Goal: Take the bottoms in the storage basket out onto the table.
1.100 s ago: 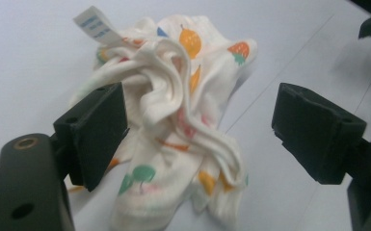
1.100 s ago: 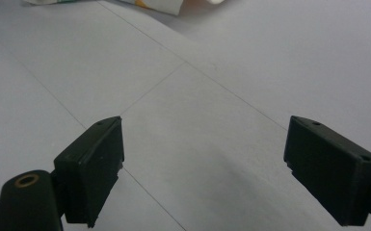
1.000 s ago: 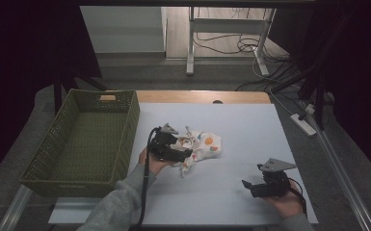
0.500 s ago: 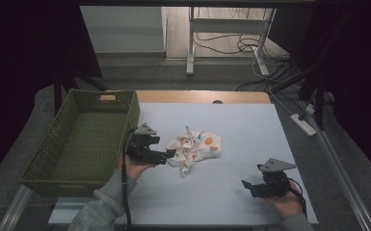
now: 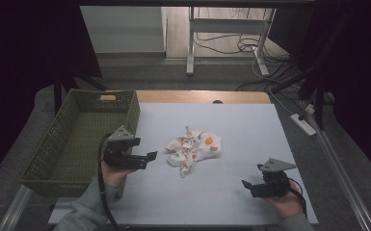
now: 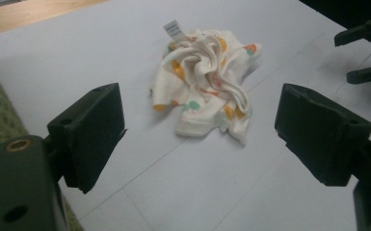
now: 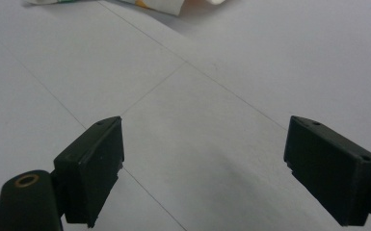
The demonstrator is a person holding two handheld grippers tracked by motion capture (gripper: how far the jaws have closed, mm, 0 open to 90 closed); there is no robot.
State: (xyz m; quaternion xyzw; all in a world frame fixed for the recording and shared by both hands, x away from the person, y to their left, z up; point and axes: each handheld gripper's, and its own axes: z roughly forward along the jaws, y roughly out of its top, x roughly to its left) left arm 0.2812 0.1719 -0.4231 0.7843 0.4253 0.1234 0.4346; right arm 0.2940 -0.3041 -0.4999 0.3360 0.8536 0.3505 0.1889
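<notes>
Beside the basket [image 5: 79,139], my left gripper [image 5: 147,158] had backed off the crumpled cloth [image 5: 194,148], jaws spread and empty. That cloth lay mid-table, apparently released. My right gripper [image 5: 247,186] waited near it, jaws also spread.

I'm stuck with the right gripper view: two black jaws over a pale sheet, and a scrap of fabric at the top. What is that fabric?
Observer: A crumpled white cloth with coloured spots, lying mid-table.
Operator: Is anything holding it?
Observer: No. The left tool sits beside it, open and not touching.
Operator: What else is out there?
Observer: A green basket stands at the table's left side.
</notes>
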